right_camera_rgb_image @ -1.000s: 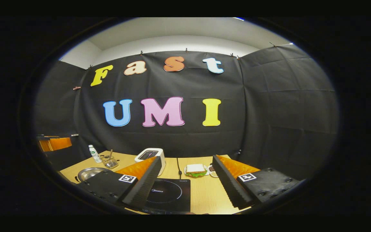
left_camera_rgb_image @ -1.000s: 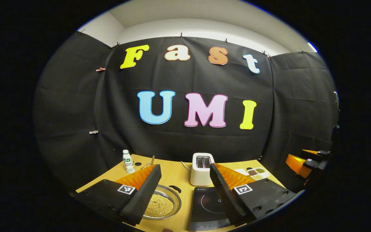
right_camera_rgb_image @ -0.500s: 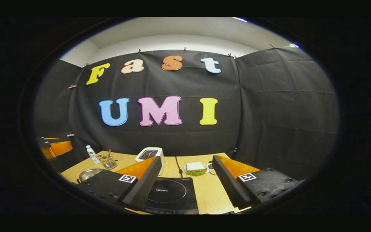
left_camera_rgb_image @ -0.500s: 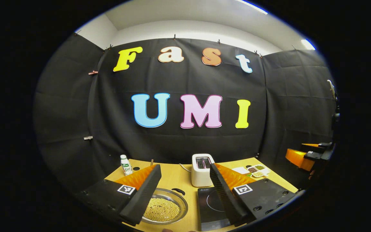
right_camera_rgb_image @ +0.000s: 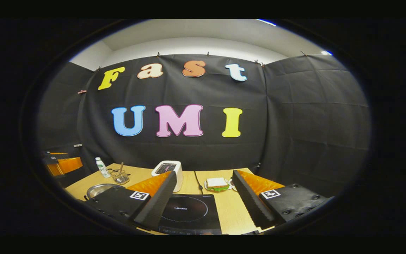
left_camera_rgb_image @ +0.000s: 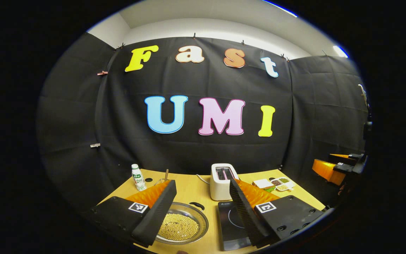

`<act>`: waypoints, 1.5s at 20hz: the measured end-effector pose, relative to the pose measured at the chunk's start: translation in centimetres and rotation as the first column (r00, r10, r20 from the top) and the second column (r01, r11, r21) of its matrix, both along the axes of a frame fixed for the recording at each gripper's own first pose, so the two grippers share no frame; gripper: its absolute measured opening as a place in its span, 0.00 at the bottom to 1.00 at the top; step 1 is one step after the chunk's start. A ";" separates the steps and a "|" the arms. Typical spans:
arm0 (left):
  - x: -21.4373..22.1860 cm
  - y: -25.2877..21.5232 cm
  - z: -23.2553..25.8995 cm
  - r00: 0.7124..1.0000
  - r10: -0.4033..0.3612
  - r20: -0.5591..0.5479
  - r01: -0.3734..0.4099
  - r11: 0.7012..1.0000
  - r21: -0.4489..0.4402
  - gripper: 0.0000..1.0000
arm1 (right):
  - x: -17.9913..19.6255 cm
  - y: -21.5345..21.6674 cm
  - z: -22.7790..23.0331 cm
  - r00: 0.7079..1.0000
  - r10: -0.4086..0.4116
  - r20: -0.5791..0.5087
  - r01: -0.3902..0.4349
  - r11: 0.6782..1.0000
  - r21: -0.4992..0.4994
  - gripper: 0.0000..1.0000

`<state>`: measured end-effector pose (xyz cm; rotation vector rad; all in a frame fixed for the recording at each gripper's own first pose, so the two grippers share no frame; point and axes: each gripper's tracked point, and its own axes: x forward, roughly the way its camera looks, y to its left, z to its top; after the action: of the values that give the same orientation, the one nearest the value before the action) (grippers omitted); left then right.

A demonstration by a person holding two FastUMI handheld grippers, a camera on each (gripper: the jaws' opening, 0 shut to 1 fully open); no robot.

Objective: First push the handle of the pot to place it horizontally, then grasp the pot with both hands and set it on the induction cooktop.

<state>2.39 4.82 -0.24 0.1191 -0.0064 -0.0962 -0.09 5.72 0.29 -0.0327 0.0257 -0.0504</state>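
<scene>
A shallow steel pot holding yellow beans sits on the wooden table, its black handle at the far rim. My left gripper hangs open above and short of the pot, nothing between its fingers. The black induction cooktop lies right of the pot. In the right gripper view the cooktop lies below my open right gripper, and the pot's rim peeks out at the left. Each view catches the other gripper at its edge.
A white toaster stands behind the cooktop with its cord trailing. A small bottle and a glass jar with a stick stand at the back left. A sandwich on a plate and small dishes of grains sit at the back right.
Both grippers have shifted slightly, so the table items have slid a little in both views, and more of the cooktop shows in the right gripper view. Both stay open.
</scene>
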 end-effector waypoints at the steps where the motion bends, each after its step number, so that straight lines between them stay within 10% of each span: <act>1: 0.1 0.4 -0.3 1.000 0.006 -0.009 -0.006 1.000 -0.003 0.95 | 0.0 0.2 -0.1 1.000 0.001 -0.003 -0.002 1.000 -0.003 0.98; 4: 0.2 1.5 -1.6 0.998 0.012 -0.066 -0.013 1.000 -0.012 0.92 | -0.1 1.1 -0.1 1.000 0.010 0.004 -0.009 1.000 -0.016 0.98; 21: -2.7 8.9 -10.1 0.937 0.029 -0.347 -0.027 1.000 0.008 0.06 | -1.7 6.8 -2.8 0.993 0.105 -0.047 -0.107 0.994 -0.039 0.98; 30: -4.5 14.3 -15.6 0.867 0.029 -0.498 -0.042 0.999 -0.015 0.05 | -2.7 8.4 -3.7 0.992 0.095 -0.083 -0.098 0.995 -0.036 0.98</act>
<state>-2.13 19.07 -15.86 0.0659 0.5143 -0.0882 -2.76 14.08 -3.39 -0.0755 0.1041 0.0474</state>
